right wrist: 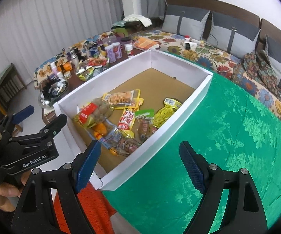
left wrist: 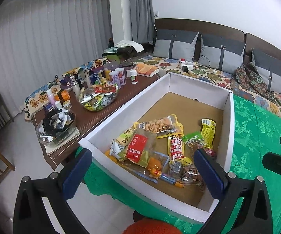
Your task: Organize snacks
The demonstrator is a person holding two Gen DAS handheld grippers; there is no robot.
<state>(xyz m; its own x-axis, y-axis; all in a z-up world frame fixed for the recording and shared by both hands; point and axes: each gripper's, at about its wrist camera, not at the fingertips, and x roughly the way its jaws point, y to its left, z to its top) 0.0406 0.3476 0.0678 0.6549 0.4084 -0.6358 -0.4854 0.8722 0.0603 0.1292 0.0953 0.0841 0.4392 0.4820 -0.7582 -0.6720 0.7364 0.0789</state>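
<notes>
A white cardboard box with a brown floor lies on a green cloth. Several snack packets lie inside it: a red-labelled packet, a yellow nut pouch, a red-and-white stick pack, a yellow-green packet. My left gripper hovers over the box's near left corner, open wide and empty. My right gripper stands open and empty over the box's near right wall; its body shows at the edge of the left wrist view.
A brown side table left of the box carries a glass bowl of more snacks, a bowl of cosmetics, several bottles and a book. Behind runs a floral sofa with grey cushions. An orange stool sits below.
</notes>
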